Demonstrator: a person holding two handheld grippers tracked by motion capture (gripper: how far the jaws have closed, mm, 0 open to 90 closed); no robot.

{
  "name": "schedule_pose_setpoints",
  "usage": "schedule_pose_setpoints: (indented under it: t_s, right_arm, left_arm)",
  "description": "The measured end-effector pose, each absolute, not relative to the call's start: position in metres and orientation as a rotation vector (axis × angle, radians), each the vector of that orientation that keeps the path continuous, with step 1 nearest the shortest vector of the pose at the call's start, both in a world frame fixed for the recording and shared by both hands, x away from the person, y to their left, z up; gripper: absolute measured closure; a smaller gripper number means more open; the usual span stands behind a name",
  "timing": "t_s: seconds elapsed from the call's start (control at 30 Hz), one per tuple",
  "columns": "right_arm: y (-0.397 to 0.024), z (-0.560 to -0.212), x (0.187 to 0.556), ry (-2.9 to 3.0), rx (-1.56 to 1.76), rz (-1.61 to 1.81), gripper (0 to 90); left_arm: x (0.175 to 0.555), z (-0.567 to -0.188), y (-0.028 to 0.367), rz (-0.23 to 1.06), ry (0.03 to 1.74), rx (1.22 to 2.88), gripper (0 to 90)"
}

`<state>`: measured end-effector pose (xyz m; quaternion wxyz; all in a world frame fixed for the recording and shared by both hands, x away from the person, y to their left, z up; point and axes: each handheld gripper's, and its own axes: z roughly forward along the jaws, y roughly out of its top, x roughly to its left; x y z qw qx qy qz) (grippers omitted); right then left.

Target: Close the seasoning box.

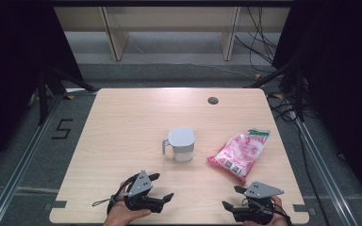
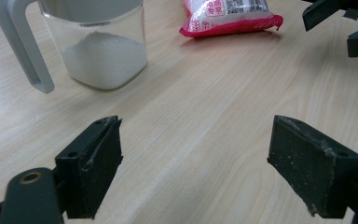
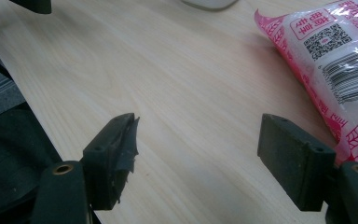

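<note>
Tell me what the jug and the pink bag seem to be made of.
Jug: clear walls showing white grains inside, with a matte grey handle, likely plastic, though the walls could be glass. Pink bag: thin glossy plastic film, creased, with a printed barcode.

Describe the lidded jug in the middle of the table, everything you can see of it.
The jug is clear, plastic-looking, roughly square with rounded corners, and stands upright mid-table under a flat grey lid. A grey handle loops down one side, on the left in the high view. White grains fill the bottom. Nothing touches it but the table; the pink bag lies apart to its right.
</note>
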<state>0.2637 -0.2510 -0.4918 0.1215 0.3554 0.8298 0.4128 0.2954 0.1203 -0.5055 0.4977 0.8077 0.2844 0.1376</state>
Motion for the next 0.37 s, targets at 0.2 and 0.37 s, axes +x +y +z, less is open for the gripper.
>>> schedule_pose_setpoints:
  t_s: [0.2, 0.37]
  right_arm:
    - [-0.2483, -0.491, 0.2618, 2.425, 1.057, 1.198, 28.9]
    - [-0.2492, -0.4922, 0.265, 2.431, 1.007, 1.199, 28.9]
  left_arm:
    - [0.2966, -0.5056, 0.1222, 0.322, 0.691, 1.951, 17.2]
    - [0.2984, -0.5057, 0.1246, 0.328, 0.73, 1.956, 17.8]
